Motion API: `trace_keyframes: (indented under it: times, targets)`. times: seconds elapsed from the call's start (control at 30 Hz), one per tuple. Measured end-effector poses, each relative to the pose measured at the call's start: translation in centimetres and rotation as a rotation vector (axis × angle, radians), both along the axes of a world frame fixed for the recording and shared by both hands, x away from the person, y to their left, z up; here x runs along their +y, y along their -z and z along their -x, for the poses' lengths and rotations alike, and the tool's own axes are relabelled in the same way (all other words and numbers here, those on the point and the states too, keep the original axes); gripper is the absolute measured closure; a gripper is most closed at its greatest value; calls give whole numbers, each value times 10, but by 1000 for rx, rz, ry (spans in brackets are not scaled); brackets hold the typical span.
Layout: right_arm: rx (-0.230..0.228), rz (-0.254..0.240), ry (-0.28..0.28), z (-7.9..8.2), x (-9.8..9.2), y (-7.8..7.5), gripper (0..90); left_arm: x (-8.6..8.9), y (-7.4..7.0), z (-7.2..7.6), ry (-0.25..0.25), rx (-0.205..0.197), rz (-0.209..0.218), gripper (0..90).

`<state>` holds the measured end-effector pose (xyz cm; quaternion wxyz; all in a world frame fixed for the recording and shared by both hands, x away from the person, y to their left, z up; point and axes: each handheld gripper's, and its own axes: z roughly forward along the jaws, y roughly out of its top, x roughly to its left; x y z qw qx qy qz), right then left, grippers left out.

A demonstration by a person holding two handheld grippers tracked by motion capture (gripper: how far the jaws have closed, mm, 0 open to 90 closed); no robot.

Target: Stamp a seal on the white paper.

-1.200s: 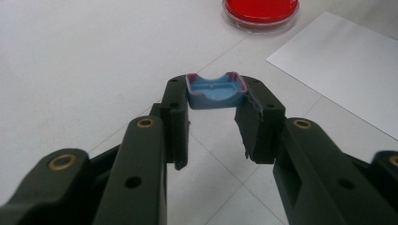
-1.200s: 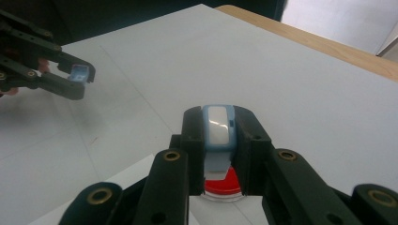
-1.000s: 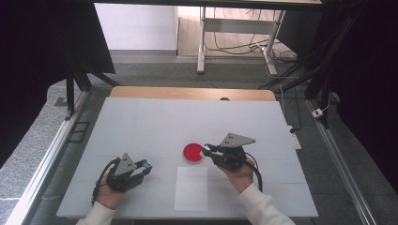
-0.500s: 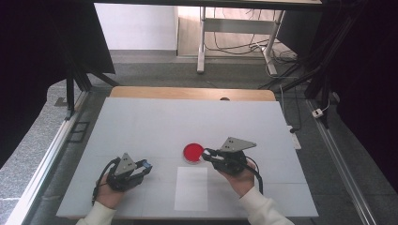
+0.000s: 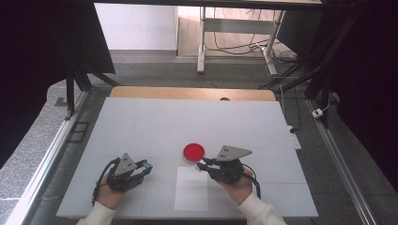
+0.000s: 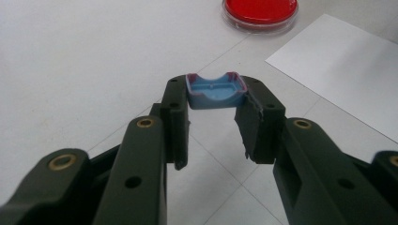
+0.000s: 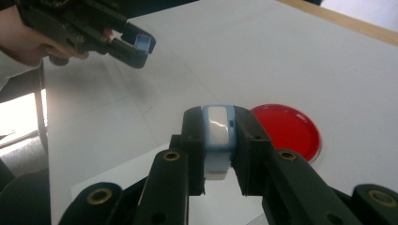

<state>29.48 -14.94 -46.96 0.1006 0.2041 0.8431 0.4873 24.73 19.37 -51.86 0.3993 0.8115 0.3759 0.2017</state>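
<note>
My left gripper [image 5: 146, 165] hovers low over the table's near left, shut on a small blue cap [image 6: 215, 91] with a pinkish rim, pinched between the jaw tips. My right gripper [image 5: 202, 165] is just below the red round dish [image 5: 193, 151], shut on a pale blue and white block [image 7: 218, 131]. In the right gripper view the red dish [image 7: 286, 129] lies just beyond the jaws, and the left gripper [image 7: 141, 47] with its blue cap [image 7: 144, 43] is at the upper left. In the left gripper view the dish [image 6: 260, 9] lies ahead.
A white sheet of paper [image 5: 191, 190] lies flat near the front edge between the two hands. The white tabletop [image 5: 187, 122] has a wooden strip along its far edge. Black frame posts and cables stand beyond the table.
My right gripper has drifted a little toward the near edge, its tips now at the top of the paper. The left gripper has stayed still. Both grips are unchanged.
</note>
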Motion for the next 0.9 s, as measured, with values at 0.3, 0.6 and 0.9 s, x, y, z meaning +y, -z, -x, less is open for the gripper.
trace_keyframes:
  times: [0.3,0.6,0.9]
  targets:
    - [17,46,-56,11,10,12,753,-1,0,0,5,2,-1,649]
    - [6,88,-75,14,16,21,753,-2,1,0,7,2,-6,649]
    - [17,110,-88,14,21,28,753,-1,1,0,7,2,-2,648]
